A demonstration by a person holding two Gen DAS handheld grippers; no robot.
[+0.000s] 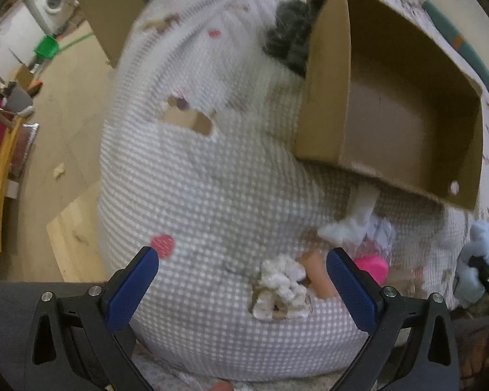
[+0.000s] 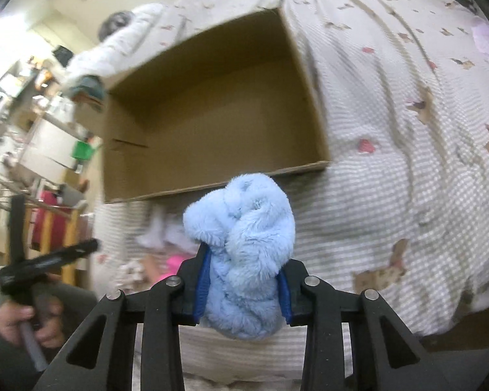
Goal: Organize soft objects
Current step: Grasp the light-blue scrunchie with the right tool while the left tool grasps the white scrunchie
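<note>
My right gripper (image 2: 244,280) is shut on a fluffy light-blue soft toy (image 2: 244,228) and holds it just in front of the open cardboard box (image 2: 212,104), near its front wall. The toy also shows at the right edge of the left wrist view (image 1: 479,260). My left gripper (image 1: 244,280) is open and empty above the bed, over a crumpled cream soft piece (image 1: 280,290). Beside that piece lie a peach item (image 1: 316,273), a pink item (image 1: 375,268) and a white soft piece (image 1: 352,221). The box (image 1: 407,104) looks empty inside.
The box rests on a bed with a grey-and-white checked cover (image 1: 212,179). A dark grey fluffy thing (image 1: 290,32) lies behind the box. The wooden floor (image 1: 65,114), a washing machine (image 1: 49,0) and a green bin (image 1: 47,47) are to the left.
</note>
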